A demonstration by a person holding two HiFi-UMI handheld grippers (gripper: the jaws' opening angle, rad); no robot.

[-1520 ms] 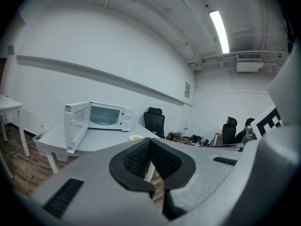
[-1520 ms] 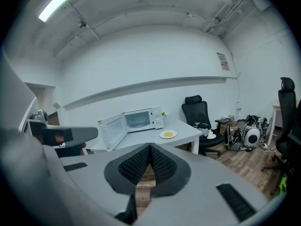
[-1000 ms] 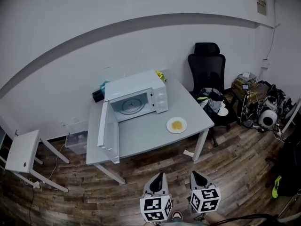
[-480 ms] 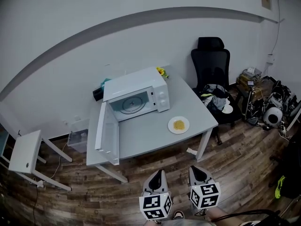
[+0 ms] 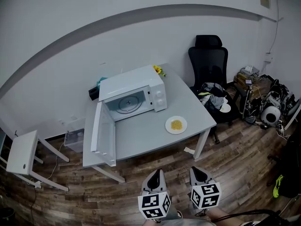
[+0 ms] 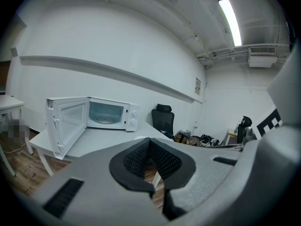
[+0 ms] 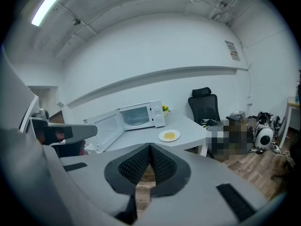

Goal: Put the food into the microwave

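Observation:
A white plate of yellow food [image 5: 176, 125] [image 7: 169, 135] lies on the grey table [image 5: 141, 138], right of the white microwave [image 5: 132, 94] [image 6: 113, 114] [image 7: 141, 115]. The microwave's door [image 5: 102, 133] stands swung open toward me, and the cavity with its glass turntable shows. Both grippers hang side by side over the wooden floor, well short of the table's front edge. My left gripper [image 5: 157, 175] [image 6: 149, 142] is shut with nothing in it. My right gripper [image 5: 197, 172] [image 7: 150, 147] is likewise shut and empty.
A black office chair [image 5: 210, 69] with clothes on it stands right of the table. Bags and gear [image 5: 263, 102] clutter the floor at far right. A small white side table [image 5: 21, 152] is at far left, and a clear bin [image 5: 75, 140] sits under the main table. Yellow flowers [image 5: 159, 70] stand behind the microwave.
The table and microwave have slid slightly left in the head view. Both grippers keep their places low in the picture, still shut.

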